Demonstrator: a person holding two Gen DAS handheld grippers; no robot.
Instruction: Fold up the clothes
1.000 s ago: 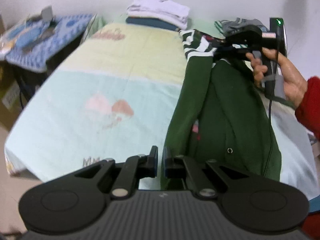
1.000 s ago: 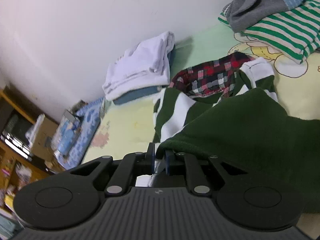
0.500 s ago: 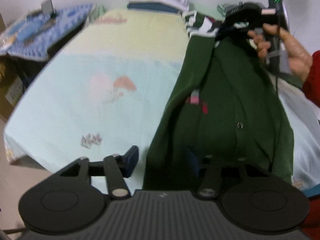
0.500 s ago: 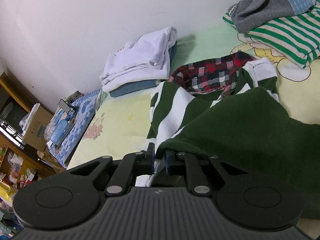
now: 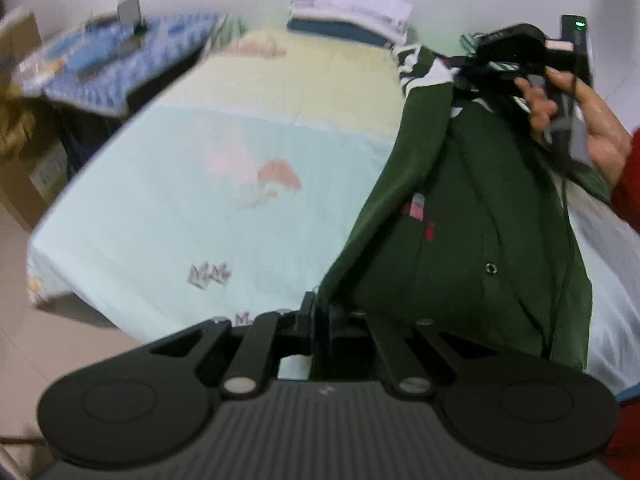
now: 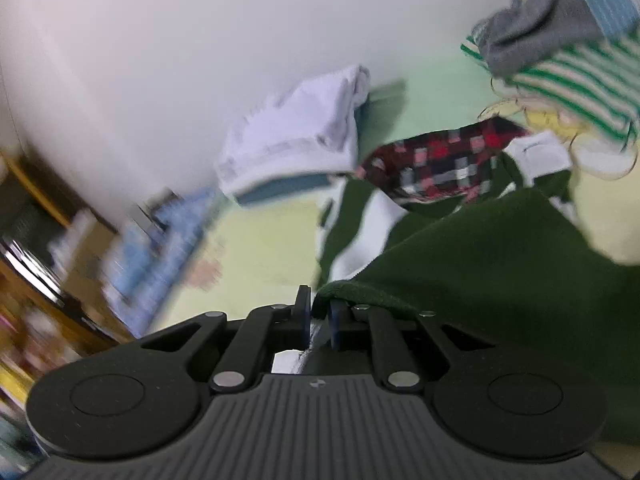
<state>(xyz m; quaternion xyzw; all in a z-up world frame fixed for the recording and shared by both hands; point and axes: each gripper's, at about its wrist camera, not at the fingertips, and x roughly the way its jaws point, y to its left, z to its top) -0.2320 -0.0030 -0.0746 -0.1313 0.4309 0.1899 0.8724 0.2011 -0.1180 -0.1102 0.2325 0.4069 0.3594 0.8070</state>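
We've got the dark green fleece jacket stretched lengthwise over the bed btwn both tongs: left gripper pinched on its near hem, right gripper clamped on its collar end. Mid-fold, we judge; next needs even tension, edges aligned.

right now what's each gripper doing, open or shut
Left gripper: shut on the hem of the green jacket.
Right gripper: shut on the jacket's other end.
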